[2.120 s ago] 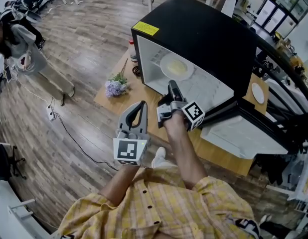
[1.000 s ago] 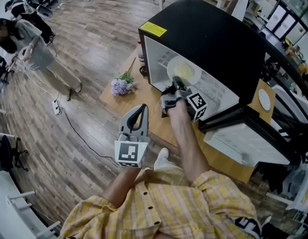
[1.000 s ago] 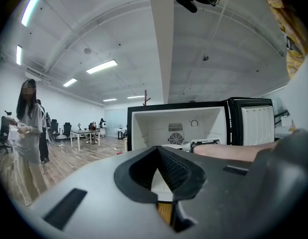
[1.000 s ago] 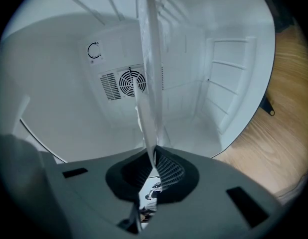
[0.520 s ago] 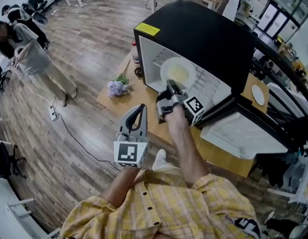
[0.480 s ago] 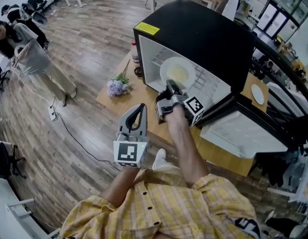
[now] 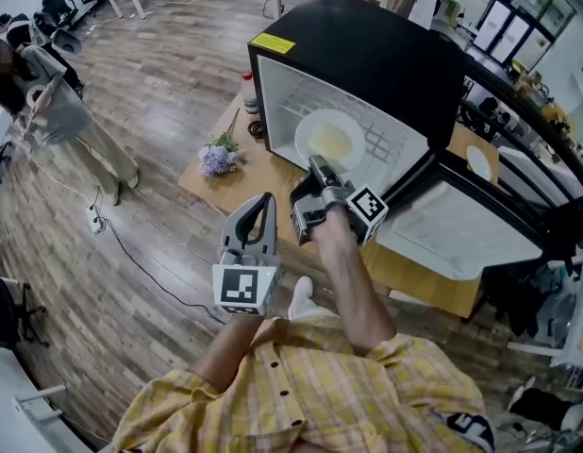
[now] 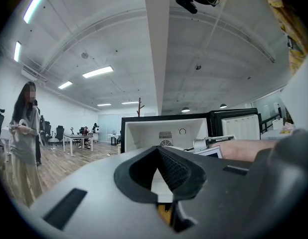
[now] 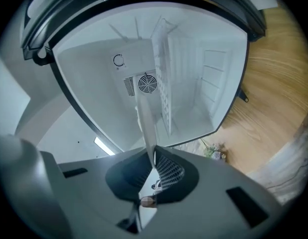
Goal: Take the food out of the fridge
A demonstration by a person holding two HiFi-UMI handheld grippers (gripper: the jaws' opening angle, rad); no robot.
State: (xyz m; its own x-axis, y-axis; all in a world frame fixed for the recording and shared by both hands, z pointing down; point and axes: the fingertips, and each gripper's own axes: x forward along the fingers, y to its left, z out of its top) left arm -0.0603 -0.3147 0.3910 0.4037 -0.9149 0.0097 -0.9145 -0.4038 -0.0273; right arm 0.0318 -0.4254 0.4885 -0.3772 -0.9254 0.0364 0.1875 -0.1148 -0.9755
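The right gripper [image 7: 318,170] is pinching the near rim of the plate [image 7: 329,140] of yellowish food, its jaws closed on the thin edge. In the right gripper view that edge is showing side-on between them. The plate is lying partly inside the open mouth of the fridge [image 7: 386,55], right at the gripper's tips. The left gripper [image 7: 261,206] is hanging out in front of the fridge, jaws together on nothing, well apart from the plate.
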